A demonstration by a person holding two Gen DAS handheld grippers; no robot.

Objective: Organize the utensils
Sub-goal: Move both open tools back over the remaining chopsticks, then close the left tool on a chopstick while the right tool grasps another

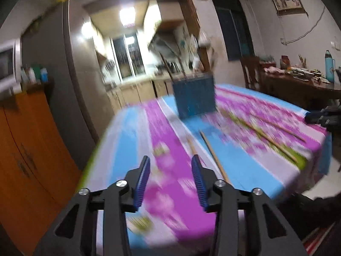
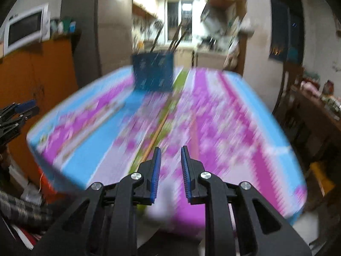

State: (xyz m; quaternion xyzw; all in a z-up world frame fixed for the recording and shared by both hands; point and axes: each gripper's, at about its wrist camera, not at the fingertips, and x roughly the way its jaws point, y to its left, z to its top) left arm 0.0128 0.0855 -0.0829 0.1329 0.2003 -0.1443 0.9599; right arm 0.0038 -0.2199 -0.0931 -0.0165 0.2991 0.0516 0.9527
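Observation:
A blue utensil holder (image 1: pixel 194 95) stands at the far end of the table with several sticks rising from it; it also shows as the blue holder (image 2: pixel 153 72) in the right wrist view. Wooden chopsticks (image 1: pixel 213 155) lie loose on the patterned cloth, and another pair (image 1: pixel 270 137) lies to the right. My left gripper (image 1: pixel 170 160) hovers over the near edge, open, nothing between its blue pads. My right gripper (image 2: pixel 171 149) is open by a narrow gap, empty, with a chopstick (image 2: pixel 156 134) just left of its tip. Both views are motion-blurred.
The table wears a pink, blue and white cloth (image 1: pixel 245 166). An orange cabinet (image 1: pixel 27 149) with a microwave (image 2: pixel 25 29) stands at the left. A dark wooden side table (image 1: pixel 302 83) with clutter and a chair stand at the right. The other gripper (image 2: pixel 19 111) shows at the left edge.

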